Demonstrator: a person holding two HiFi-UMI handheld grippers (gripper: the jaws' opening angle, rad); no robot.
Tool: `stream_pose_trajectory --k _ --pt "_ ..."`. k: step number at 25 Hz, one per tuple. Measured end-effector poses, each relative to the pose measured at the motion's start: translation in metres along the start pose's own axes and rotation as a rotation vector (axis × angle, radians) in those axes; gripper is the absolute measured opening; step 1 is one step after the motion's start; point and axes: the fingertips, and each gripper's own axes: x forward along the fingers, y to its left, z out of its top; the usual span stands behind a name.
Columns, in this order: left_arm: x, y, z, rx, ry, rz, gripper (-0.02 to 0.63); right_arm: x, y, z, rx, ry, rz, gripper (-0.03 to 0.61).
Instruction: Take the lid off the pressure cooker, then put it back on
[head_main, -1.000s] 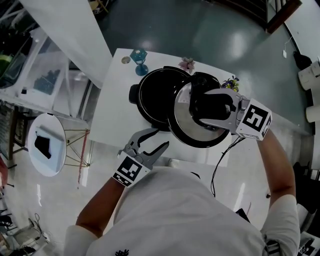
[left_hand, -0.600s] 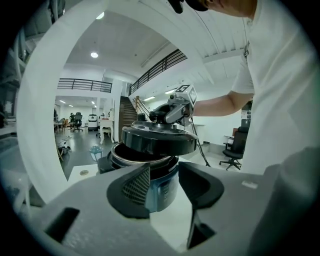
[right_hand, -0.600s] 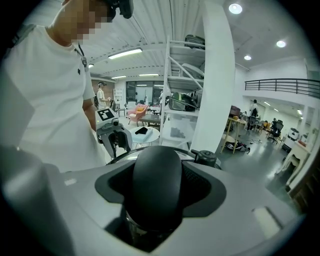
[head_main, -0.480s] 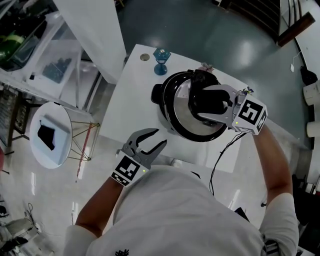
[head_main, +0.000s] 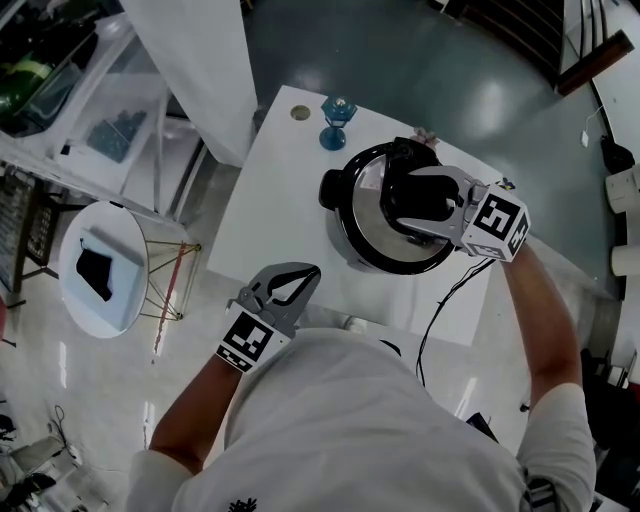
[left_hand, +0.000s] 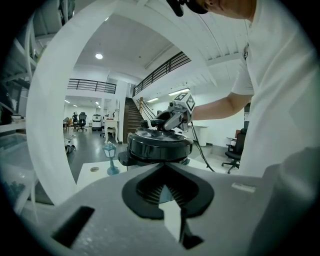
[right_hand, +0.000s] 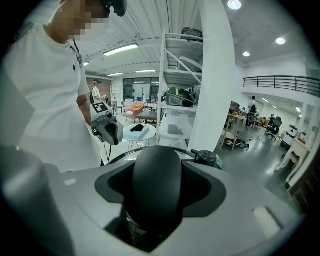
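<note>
The black pressure cooker (head_main: 337, 192) stands on the white table (head_main: 270, 215). Its steel lid (head_main: 368, 228) lies over the pot's mouth. My right gripper (head_main: 405, 208) is shut on the lid's black handle (head_main: 412, 198); in the right gripper view that handle (right_hand: 156, 182) fills the space between the jaws. My left gripper (head_main: 308, 272) hovers at the table's near left edge, apart from the cooker. Its jaws have just been closing and now meet with nothing between them. The left gripper view shows the cooker (left_hand: 160, 149) ahead, with the right gripper (left_hand: 170, 119) on top of it.
A blue lantern ornament (head_main: 338, 122) and a small round disc (head_main: 301, 113) sit at the table's far left corner. A black cable (head_main: 440, 305) hangs off the near right edge. A round white side table (head_main: 100, 268) stands on the floor to the left.
The lid, offset to the right of the open pot before, has moved left and now covers it. The left gripper's jaws, spread earlier, have come together.
</note>
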Motion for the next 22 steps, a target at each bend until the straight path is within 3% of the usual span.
stream_pose_trajectory --k 12,22 --pt "-0.003 0.003 -0.005 0.001 0.004 -0.028 0.005 0.006 -0.009 -0.011 -0.017 0.043 -0.021 0.291" --pt "-0.001 0.004 -0.007 -0.007 0.014 -0.035 0.005 0.009 -0.011 -0.016 -0.034 0.046 0.018 0.29"
